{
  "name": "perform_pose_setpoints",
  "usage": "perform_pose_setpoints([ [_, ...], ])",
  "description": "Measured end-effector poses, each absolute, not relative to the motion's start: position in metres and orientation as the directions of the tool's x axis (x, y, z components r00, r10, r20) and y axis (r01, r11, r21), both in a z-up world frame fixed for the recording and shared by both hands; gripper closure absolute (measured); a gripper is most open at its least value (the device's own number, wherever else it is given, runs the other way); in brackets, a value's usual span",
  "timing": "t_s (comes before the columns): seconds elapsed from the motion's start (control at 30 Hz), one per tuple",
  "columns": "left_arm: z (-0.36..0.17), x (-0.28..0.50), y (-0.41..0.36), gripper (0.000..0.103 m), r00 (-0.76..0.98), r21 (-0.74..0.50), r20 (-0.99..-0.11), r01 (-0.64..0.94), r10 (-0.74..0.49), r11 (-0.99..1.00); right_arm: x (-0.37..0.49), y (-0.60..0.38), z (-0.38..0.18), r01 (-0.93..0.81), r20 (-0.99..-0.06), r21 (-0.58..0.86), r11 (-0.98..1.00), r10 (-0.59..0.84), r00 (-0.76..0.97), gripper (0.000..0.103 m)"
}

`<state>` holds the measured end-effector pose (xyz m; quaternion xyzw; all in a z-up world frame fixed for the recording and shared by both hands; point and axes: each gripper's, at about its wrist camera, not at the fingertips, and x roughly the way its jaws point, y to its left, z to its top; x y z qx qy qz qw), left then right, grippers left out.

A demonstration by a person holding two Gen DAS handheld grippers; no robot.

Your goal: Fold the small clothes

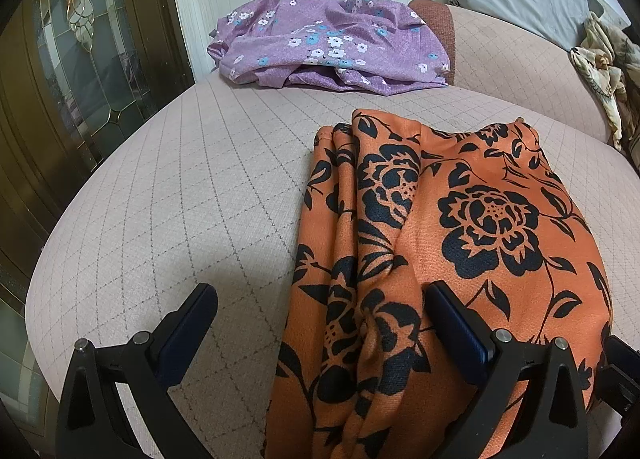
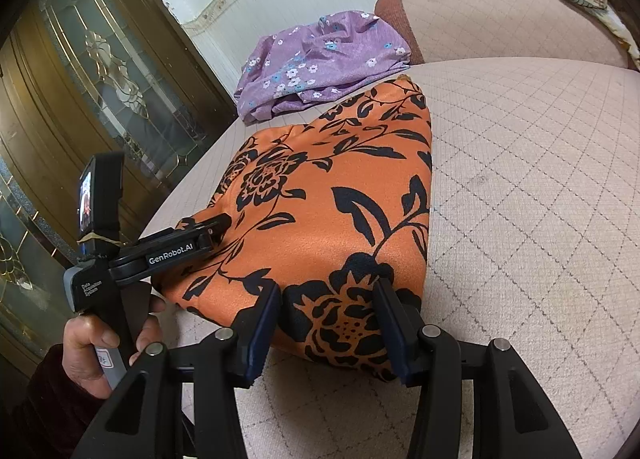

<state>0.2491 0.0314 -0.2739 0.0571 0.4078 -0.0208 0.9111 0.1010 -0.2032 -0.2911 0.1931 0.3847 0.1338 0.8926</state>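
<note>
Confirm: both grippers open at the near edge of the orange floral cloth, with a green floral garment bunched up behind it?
Not quite: the bunched garment is purple, not green, as both wrist views show. The rest holds: left gripper and right gripper are open at the orange floral cloth's near edge.

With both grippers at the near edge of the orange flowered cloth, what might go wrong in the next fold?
1. The orange cloth is bunched in ridges on its left side; the open left gripper may pinch only some layers, so the fold comes out uneven.
2. The right gripper is open around the near corner; a shallow grip could slip on this seemingly smooth fabric.
3. The purple garment lies close behind; pushing forward might disturb it.
</note>
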Motion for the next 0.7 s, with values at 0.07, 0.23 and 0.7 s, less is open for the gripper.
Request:
perform_pose_setpoints([
  [0.07, -0.274, 0.249, 0.031, 0.0, 0.667, 0.088, -0.745, 0.085, 0.009, 0.993, 0.101, -0.203, -0.291, -0.09, -0.635, 0.448, 0.89, 0.387, 0.669, 0.05],
  [0.23, -0.274, 0.249, 0.032, 0.0, 0.666, 0.087, -0.746, 0.085, 0.008, 0.993, 0.1, -0.202, -0.291, -0.09, -0.635, 0.447, 0.89, 0.387, 0.669, 0.05],
  [0.7, -0.254, 0.258, 0.085, 0.0, 0.649, 0.007, -0.761, -0.027, 0.023, 1.0, 0.113, -0.232, -0.269, -0.055, -0.567, 0.602, 0.797, 0.475, 0.673, 0.048],
])
